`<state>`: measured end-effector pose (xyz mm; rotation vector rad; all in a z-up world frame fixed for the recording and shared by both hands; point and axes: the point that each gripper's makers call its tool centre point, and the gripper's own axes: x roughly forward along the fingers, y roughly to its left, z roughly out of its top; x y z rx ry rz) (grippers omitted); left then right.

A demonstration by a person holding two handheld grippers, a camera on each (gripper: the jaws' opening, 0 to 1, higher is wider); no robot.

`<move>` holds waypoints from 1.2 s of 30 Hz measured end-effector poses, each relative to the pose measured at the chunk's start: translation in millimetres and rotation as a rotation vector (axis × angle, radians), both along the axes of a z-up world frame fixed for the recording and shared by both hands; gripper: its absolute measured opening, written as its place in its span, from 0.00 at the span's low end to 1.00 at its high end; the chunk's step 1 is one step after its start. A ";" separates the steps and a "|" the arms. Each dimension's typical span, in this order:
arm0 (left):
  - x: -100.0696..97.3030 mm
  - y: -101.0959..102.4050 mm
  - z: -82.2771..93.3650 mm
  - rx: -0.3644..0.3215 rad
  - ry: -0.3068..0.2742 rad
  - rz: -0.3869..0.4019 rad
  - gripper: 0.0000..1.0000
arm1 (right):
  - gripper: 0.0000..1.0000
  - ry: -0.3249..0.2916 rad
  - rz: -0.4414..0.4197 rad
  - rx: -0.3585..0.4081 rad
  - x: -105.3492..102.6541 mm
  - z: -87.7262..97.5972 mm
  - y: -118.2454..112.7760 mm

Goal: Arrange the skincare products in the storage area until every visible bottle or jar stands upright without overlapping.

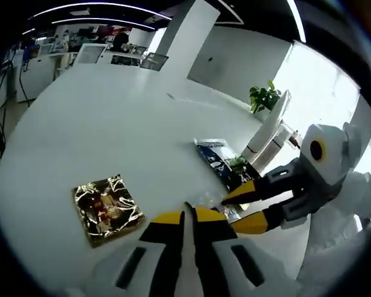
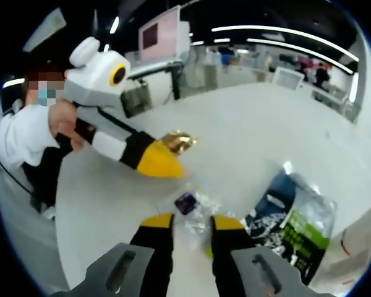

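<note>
My left gripper [image 1: 189,215] is shut, its yellow tips pressed together just above the white table [image 1: 111,124], with nothing visible between them. A gold foil packet [image 1: 105,207] lies flat to its left. My right gripper [image 2: 191,221] stands open over a small crinkled clear-plastic item [image 2: 195,207] with a dark purple piece in it. That item lies between the jaws; I cannot tell whether they touch it. A dark blue and green sachet [image 2: 290,223] lies flat just right of it. In the left gripper view the right gripper [image 1: 235,209] comes in from the right, beside the blue sachet [image 1: 219,158].
The round white table's edge [image 2: 80,247] runs close behind both grippers. A person's hand [image 2: 62,127] holds the left gripper [image 2: 167,167]. A white chair [image 1: 269,127] and a potted plant [image 1: 264,96] stand past the table's far side. Desks and screens fill the room behind.
</note>
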<state>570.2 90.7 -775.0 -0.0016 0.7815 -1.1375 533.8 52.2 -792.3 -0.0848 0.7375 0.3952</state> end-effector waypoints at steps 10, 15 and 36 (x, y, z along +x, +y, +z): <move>-22.7 17.6 13.2 0.029 -0.022 -0.074 0.16 | 0.28 -0.016 -0.012 0.034 -0.4 13.2 2.9; -30.1 24.0 22.6 0.054 -0.057 -0.111 0.22 | 0.36 -0.027 -0.006 0.021 -4.0 23.2 0.2; -48.5 45.6 53.7 0.119 -0.234 -0.232 0.49 | 0.68 -0.098 0.060 0.012 -38.4 77.9 10.1</move>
